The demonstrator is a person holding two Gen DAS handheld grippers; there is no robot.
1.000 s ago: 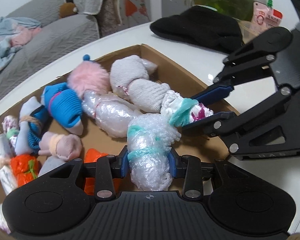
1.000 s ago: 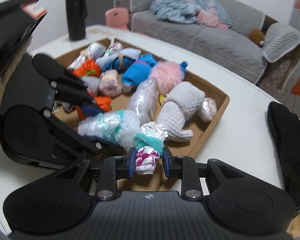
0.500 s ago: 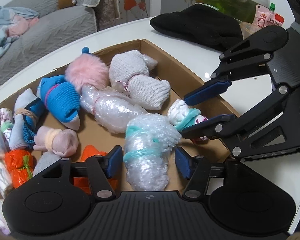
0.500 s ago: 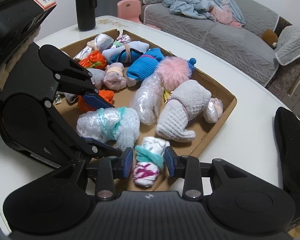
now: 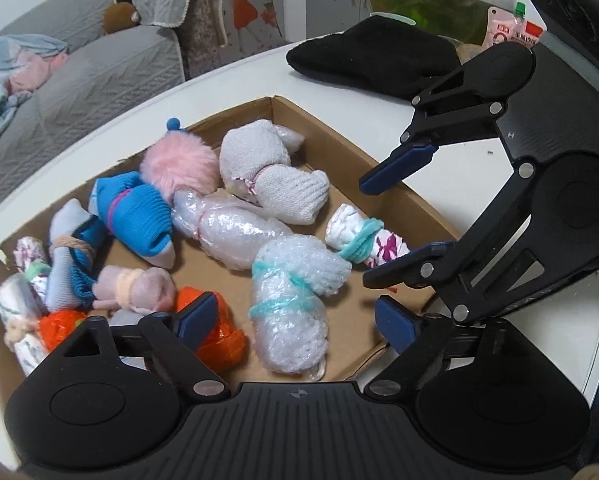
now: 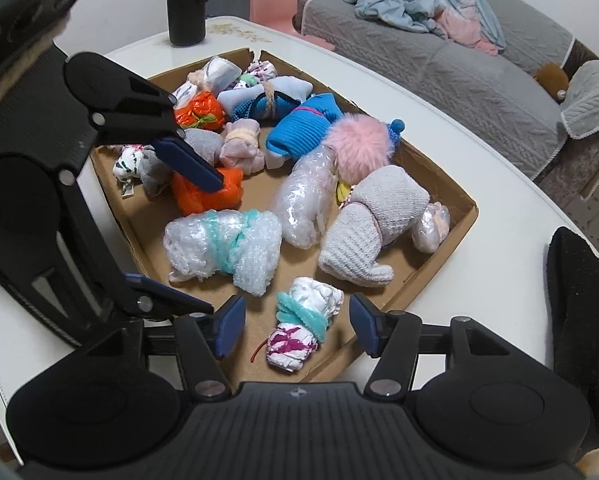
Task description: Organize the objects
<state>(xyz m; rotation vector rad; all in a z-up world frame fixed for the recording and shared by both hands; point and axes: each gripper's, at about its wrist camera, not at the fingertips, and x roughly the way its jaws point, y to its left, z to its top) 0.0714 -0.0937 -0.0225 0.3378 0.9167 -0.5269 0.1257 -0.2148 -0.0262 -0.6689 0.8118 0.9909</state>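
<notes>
A shallow cardboard tray (image 5: 339, 140) on a white table holds several tied bundles. A bubble-wrap bundle (image 5: 291, 308) bound with teal yarn lies on the tray floor between the fingers of my left gripper (image 5: 295, 324). Those jaws are opening and the pads stand clear of it. A small white and magenta cloth bundle (image 6: 303, 320) with a teal tie lies near the tray's front edge (image 6: 439, 184), between the fingers of my right gripper (image 6: 297, 328). Its jaws are opening too, with gaps on both sides. Each gripper also shows in the other's view, close beside it.
The tray also holds a pink fluffy bundle (image 5: 179, 164), a blue sock roll (image 5: 139, 216), a grey sock bundle (image 6: 371, 232), a clear plastic roll (image 6: 303, 204) and orange bundles (image 6: 207, 192). A black cloth (image 5: 375, 60) and a black bottle (image 6: 187, 4) sit on the table.
Both grippers have opened. The left let go of the bubble-wrap bundle and the right let go of the white and magenta bundle; both now lie in the tray.
</notes>
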